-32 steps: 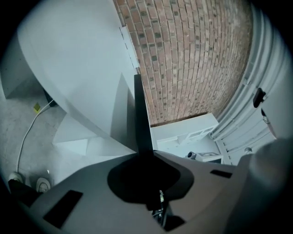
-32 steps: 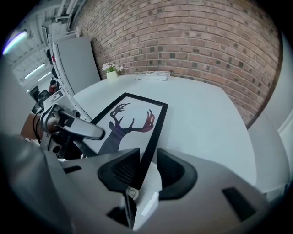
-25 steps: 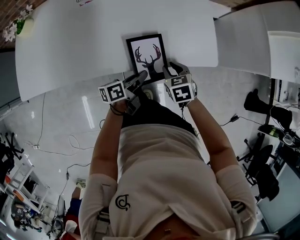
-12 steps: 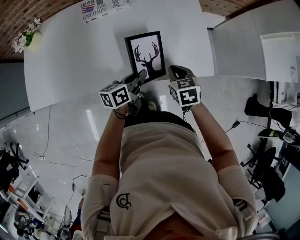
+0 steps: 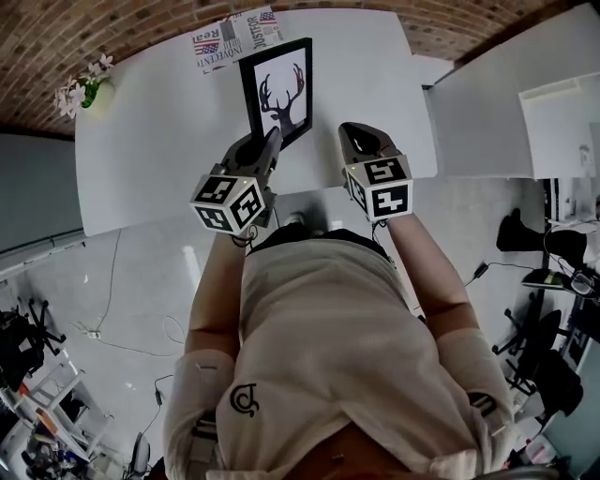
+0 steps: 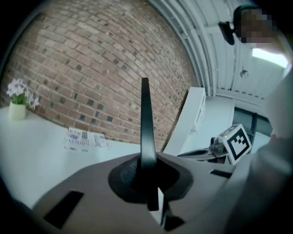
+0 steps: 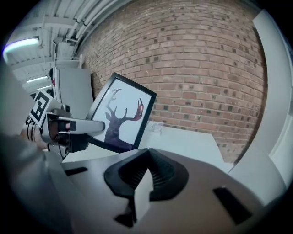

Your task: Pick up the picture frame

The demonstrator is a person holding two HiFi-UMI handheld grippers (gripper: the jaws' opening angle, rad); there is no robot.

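Against a brick wall (image 5: 141,28), a white bench (image 5: 159,159) carries a newspaper (image 5: 234,37) and a small pot of flowers (image 5: 84,89). The left tool (image 5: 270,145) is clamped on the lower edge of the picture frame (image 5: 278,94), which is held tilted, clear of the bench. The right tool (image 5: 356,136) is closed and empty just beside it.

Red brick wall (image 5: 112,23), white table (image 5: 159,150), pale floor (image 5: 131,272)
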